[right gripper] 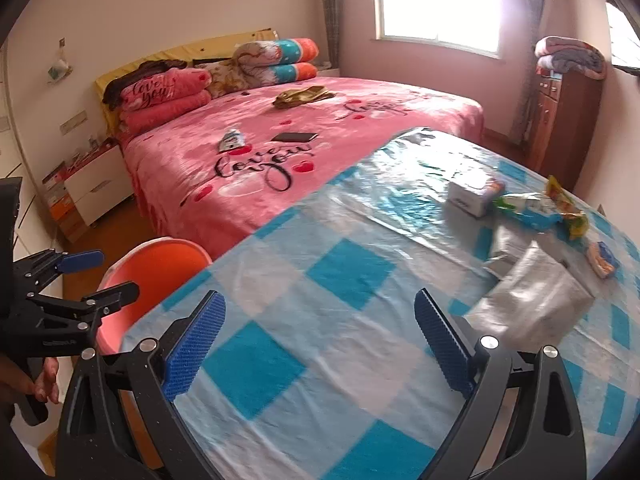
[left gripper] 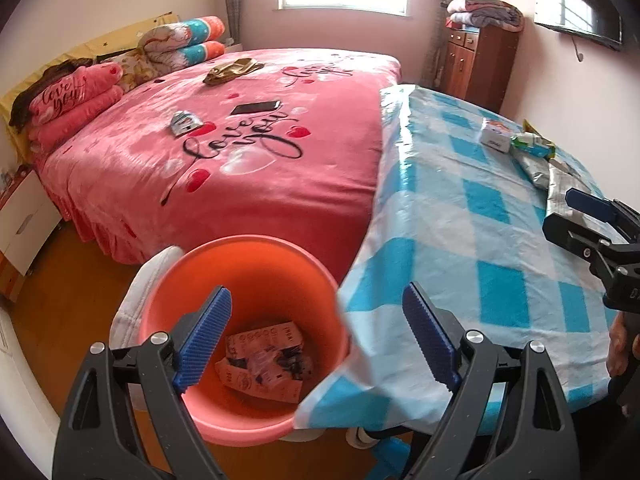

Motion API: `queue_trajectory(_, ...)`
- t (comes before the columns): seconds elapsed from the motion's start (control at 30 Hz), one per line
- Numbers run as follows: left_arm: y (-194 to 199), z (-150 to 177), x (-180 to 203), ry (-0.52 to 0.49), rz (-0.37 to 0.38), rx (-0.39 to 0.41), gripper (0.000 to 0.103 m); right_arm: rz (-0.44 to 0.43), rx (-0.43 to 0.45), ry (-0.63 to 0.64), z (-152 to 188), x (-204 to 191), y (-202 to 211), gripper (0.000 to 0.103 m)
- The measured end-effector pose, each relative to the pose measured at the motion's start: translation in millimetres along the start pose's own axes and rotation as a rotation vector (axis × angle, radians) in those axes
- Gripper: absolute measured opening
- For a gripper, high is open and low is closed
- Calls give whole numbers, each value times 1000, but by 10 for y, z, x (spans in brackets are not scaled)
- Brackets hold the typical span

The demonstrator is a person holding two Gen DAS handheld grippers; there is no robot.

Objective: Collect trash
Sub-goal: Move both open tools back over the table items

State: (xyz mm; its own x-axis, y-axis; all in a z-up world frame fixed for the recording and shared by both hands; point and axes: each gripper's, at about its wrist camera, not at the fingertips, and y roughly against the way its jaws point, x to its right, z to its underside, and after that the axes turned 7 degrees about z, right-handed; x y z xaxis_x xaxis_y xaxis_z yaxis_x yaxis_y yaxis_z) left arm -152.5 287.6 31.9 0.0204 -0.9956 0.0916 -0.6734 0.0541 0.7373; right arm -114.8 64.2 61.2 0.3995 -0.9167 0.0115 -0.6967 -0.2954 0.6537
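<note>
An orange bin [left gripper: 240,276] stands on the floor between the bed and the table, with crumpled printed wrappers [left gripper: 264,364] lying in its bottom. My left gripper [left gripper: 320,340] is open and empty, hovering above the bin and the table corner. My right gripper [right gripper: 320,344] is open and empty over the blue-checked tablecloth [right gripper: 344,272]. On the table's far right lie a silver foil bag [right gripper: 532,296], a white box [right gripper: 474,196], a green-blue packet [right gripper: 532,208], a yellow wrapper [right gripper: 568,208] and a small blue-orange packet [right gripper: 602,260]. The bin also shows in the right wrist view [right gripper: 156,256].
A pink bed [left gripper: 240,152] lies behind the bin, with a phone [left gripper: 256,107], a small packet [left gripper: 185,122] and an olive cloth [left gripper: 230,70] on it. A wooden cabinet [left gripper: 478,68] stands at the far right. A white nightstand [right gripper: 94,184] stands left of the bed.
</note>
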Motion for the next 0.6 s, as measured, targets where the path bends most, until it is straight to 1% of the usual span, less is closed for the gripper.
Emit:
queue_trajectory(0.33,-76,-129,481,-72,46,-18,88,36,24,-83,66,481,73,94)
queue_trajectory(0.6,-167,-204,918,-137,93,-41,88,68,50,-182,129,956,176,94)
